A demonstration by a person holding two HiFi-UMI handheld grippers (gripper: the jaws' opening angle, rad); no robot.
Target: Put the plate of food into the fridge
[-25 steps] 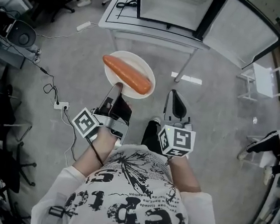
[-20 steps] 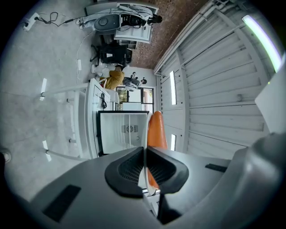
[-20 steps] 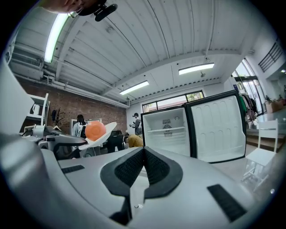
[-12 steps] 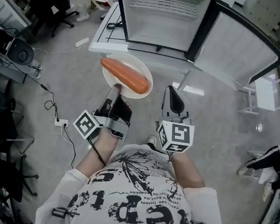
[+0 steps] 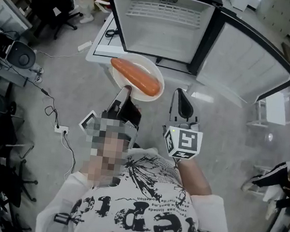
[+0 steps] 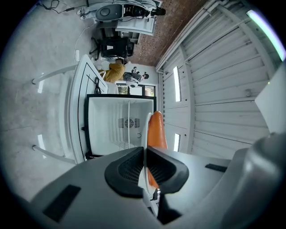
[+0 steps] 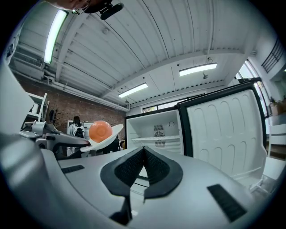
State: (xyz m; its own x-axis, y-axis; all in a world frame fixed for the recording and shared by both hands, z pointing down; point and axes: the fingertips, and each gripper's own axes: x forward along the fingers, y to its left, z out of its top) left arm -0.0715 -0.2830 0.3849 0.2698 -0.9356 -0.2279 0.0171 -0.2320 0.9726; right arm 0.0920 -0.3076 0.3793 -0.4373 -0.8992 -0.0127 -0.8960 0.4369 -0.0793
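Note:
A white plate (image 5: pixel 153 69) carries an orange carrot (image 5: pixel 135 76) in front of the small open fridge (image 5: pixel 161 25). My left gripper (image 5: pixel 125 90) is shut on the plate's near rim and holds it just short of the fridge's opening. In the left gripper view the plate (image 6: pixel 144 154) shows edge-on between the pads, with the carrot (image 6: pixel 156 130) beyond. My right gripper (image 5: pixel 181 102) is shut and holds nothing, to the right of the plate. The right gripper view shows the plate (image 7: pixel 108 136) and carrot (image 7: pixel 100 131) at its left and the fridge (image 7: pixel 156 132) ahead.
The fridge door (image 5: pixel 249 60) stands swung open to the right. The fridge sits on a low white table (image 5: pixel 102 44). A white folding chair (image 5: pixel 287 107) is at the right; office chairs, cables and a power strip (image 5: pixel 60 128) lie at the left.
The person has stepped closer to the fridge, so it looms larger. The plate with the carrot has moved forward with my left gripper, up to the fridge's front edge.

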